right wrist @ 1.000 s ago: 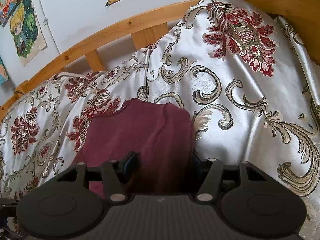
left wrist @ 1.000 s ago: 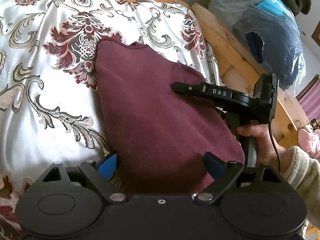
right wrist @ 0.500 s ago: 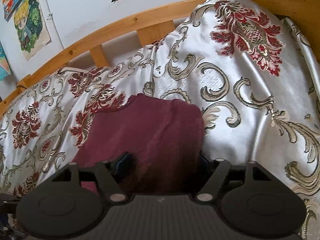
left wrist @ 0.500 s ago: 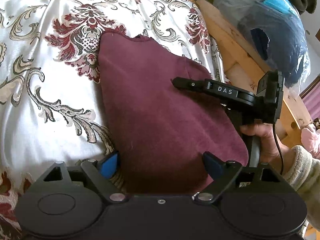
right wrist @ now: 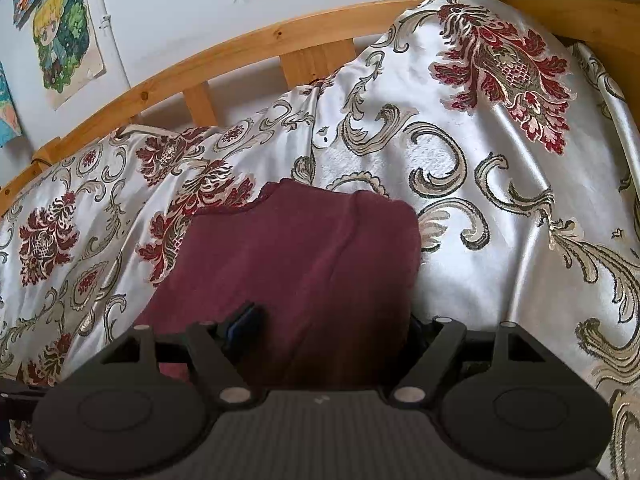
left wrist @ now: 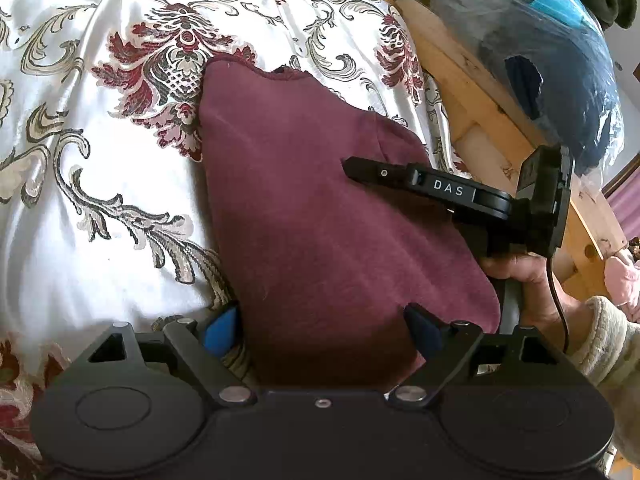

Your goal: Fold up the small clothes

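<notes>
Maroon knit cloth (left wrist: 320,216) lies folded on a bed under a white satin bedspread (left wrist: 80,168) with red and gold scrolls, seen first from the left wrist. The left gripper (left wrist: 320,328) has its jaws spread wide, straddling the near end of the cloth; the blue left pad (left wrist: 219,330) sits at the cloth's left edge, the right pad (left wrist: 424,330) on top of it, and the cloth's near hem is cut off behind the gripper body. At right, the right gripper (left wrist: 448,192), marked DAS, reaches over the cloth's right side, held by a hand (left wrist: 524,276); its tips are seen edge-on. Far right, the wooden bed frame (left wrist: 480,112) and a plastic-wrapped blue bundle (left wrist: 552,72), partly out of frame.

From the right wrist, the cloth (right wrist: 304,264) fills the gap between that gripper's (right wrist: 332,328) parted jaws, its near end hidden beneath the body; the right fingertip is barely visible at the cloth's edge. Beyond, the bedspread (right wrist: 500,200), the wooden rail (right wrist: 240,52) and cartoon posters (right wrist: 64,40), cropped.
</notes>
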`<state>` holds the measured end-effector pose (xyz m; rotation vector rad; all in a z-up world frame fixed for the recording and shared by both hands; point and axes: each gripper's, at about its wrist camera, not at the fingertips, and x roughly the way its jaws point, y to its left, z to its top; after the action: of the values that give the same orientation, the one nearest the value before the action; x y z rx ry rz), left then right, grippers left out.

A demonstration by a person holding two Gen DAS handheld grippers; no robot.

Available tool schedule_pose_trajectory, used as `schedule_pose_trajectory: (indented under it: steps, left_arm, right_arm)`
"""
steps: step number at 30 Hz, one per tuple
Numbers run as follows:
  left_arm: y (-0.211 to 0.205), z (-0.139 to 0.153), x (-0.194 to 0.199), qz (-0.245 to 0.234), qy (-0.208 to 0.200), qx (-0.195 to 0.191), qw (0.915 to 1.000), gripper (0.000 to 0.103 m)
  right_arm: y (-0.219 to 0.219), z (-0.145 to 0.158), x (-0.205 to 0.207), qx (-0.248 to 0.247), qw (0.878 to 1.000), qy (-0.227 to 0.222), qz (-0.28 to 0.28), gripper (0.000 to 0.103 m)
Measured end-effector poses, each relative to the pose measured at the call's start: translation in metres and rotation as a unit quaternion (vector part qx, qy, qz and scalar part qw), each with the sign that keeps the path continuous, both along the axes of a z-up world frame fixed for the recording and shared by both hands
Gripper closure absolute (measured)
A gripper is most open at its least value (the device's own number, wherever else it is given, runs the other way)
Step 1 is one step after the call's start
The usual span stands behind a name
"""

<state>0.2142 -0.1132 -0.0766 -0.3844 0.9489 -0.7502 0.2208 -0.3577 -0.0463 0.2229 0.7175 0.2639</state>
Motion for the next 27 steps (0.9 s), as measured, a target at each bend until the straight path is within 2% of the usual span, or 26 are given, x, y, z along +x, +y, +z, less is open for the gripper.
schedule_pose_trajectory:
  steps: [2, 9, 14, 19, 23, 27]
  left_arm:
    - [0.000, 0.000, 0.000, 0.000, 0.000, 0.000, 1.0000, 0.015]
    - [0.001, 0.000, -0.001, -0.002, -0.006, -0.003, 1.0000, 0.021]
    - [0.000, 0.003, -0.003, -0.003, -0.014, -0.001, 0.9999, 0.027]
    - [-0.002, 0.007, -0.005, -0.002, -0.026, 0.006, 0.9997, 0.034]
    - [-0.005, 0.017, -0.010, -0.002, -0.046, 0.018, 0.9988, 0.039]
    - [-0.001, 0.029, -0.013, 0.005, -0.062, 0.011, 0.9980, 0.042]
  right_arm:
    - [0.001, 0.000, -0.001, -0.005, 1.000, -0.001, 0.001, 0.029]
    - [-0.008, -0.001, -0.002, 0.021, 1.000, 0.004, -0.021, 0.056]
    - [-0.005, 0.001, -0.005, 0.018, 0.999, 0.000, -0.030, 0.060]
    - [0.000, 0.009, -0.010, 0.007, 0.999, -0.015, -0.027, 0.072]
    - [0.010, 0.022, -0.020, -0.015, 0.999, -0.044, -0.026, 0.077]
    - [0.022, 0.051, -0.031, -0.013, 0.996, -0.089, -0.013, 0.078]
